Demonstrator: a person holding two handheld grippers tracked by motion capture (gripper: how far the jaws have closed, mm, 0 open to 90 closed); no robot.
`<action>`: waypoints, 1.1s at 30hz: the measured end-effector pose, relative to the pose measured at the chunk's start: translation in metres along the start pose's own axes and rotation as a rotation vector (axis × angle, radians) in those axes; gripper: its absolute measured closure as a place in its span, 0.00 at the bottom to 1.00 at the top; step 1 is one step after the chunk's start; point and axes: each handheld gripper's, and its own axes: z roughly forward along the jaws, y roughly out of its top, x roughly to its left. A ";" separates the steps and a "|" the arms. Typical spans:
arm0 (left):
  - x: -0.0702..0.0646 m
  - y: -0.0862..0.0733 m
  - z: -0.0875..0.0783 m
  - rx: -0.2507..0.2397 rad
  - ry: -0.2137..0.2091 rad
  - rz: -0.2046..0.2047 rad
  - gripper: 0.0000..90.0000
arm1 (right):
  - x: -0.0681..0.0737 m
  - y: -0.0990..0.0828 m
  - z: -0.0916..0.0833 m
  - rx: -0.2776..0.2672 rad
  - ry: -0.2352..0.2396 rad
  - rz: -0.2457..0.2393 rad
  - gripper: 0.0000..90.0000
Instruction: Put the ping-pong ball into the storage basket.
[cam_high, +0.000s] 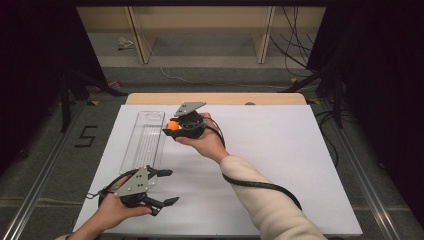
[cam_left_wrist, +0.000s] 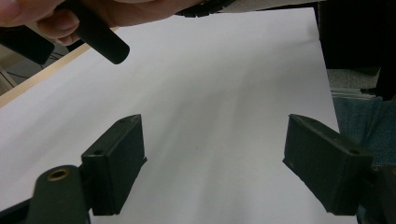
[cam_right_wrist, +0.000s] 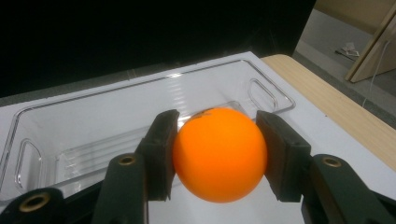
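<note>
We've got the orange ball clamped across its middle in the right gripper, at the clear tray's far right edge. Looks light, smooth, slip-prone: keep the grip centred. Left gripper jaws open, empty, near-left on the tabletop.

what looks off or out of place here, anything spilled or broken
Nothing stands out. The right gripper holds the orange ball squarely beside the clear tray, which lies flat and looks intact. The left gripper is open with nothing between its jaws.
</note>
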 end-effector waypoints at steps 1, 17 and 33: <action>0.000 0.000 0.000 0.000 0.000 -0.001 0.22 | 0.000 0.000 0.000 0.000 0.001 -0.001 0.57; 0.000 0.000 0.000 0.002 -0.004 0.000 0.22 | 0.003 0.005 0.007 0.003 0.012 -0.005 0.57; 0.000 0.000 0.000 0.004 -0.009 0.005 0.22 | 0.007 0.008 0.014 0.005 0.023 -0.008 0.57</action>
